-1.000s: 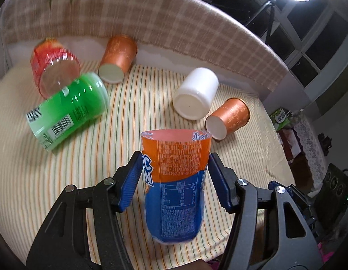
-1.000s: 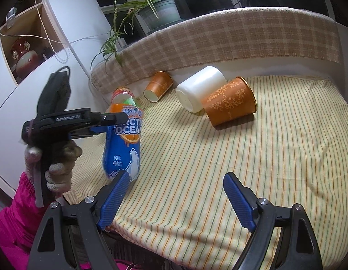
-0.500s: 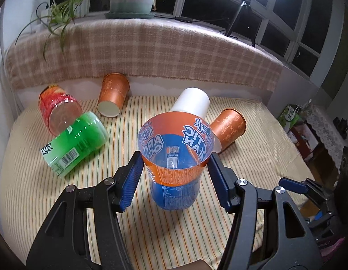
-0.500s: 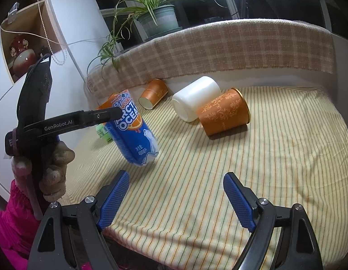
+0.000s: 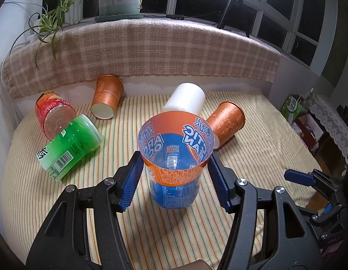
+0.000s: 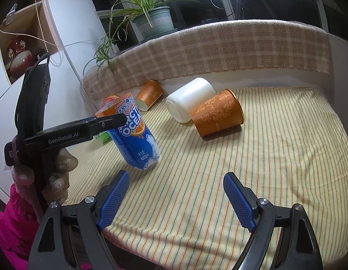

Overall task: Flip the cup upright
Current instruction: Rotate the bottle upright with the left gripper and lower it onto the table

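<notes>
My left gripper (image 5: 175, 171) is shut on an orange and blue Arctic Ocean cup (image 5: 176, 157). The cup's open mouth faces up toward the camera and its base is just above the striped cloth. In the right wrist view the same cup (image 6: 133, 135) hangs tilted in the left gripper, base low, close to the cloth. My right gripper (image 6: 176, 200) is open and empty near the front edge of the bed; it also shows at the right of the left wrist view (image 5: 309, 177).
Lying on their sides on the striped cloth (image 5: 252, 139) are a green cup (image 5: 70, 146), a red clear cup (image 5: 53, 114), two orange paper cups (image 5: 107, 96) (image 5: 228, 121) and a white cup (image 5: 185, 99). A plaid blanket (image 5: 151, 51) lines the back.
The left gripper has turned the Arctic Ocean cup from mouth-away to mouth-up and lowered it toward the cloth. The right gripper has stayed open and nearly still.
</notes>
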`<state>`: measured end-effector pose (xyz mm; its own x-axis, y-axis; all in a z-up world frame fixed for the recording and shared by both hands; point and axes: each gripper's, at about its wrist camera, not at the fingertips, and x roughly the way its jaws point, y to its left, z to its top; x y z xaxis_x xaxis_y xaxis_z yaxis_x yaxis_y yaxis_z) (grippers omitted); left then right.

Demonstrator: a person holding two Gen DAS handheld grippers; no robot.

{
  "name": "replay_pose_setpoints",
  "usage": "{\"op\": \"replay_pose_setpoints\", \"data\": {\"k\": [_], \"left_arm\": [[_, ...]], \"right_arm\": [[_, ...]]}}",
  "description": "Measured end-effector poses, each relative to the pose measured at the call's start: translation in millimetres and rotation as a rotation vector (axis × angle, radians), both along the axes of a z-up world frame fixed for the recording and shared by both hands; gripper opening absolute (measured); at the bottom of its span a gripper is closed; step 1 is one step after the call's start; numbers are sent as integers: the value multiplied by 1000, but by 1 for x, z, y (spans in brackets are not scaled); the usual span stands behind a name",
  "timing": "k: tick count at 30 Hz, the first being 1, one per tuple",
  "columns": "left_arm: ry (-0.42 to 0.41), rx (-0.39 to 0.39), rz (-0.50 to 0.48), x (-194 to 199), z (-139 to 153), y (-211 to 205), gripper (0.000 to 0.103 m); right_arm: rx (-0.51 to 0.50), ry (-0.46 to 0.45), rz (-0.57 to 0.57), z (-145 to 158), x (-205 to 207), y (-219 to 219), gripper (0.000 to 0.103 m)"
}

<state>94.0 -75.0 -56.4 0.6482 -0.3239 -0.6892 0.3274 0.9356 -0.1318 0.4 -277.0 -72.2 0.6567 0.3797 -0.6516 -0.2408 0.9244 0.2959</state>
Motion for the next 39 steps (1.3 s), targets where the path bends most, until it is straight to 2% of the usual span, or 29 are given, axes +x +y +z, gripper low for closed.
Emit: {"op": "replay_pose_setpoints", "data": {"k": [14,19,21,23,28,33,39], "left_arm": [[5,-14,-8,-7,-2,4,62],[28,-28,-27,-9,-3,5,67],[27,-26,-31,-11,-4,5,76],[29,-28,-42,-14,-4,4,78],[47,-31,-49,-22,-7,7,79],[38,-33,-9,-34,-7,21,79],[-55,-28,85,-57,10,39,79]], "right_arm": [[-1,4,4,-2,0,2,87],[-1,3,6,-2,0,2,87],[-2,1,6,-2,-1,2,87],[-3,0,7,-2,-2,4,87],[-5,-7,6,0,-4,4,87],[-10,-27,-2,6,-6,5,87],[-17,-52,-13,12,-5,8,88]]}}
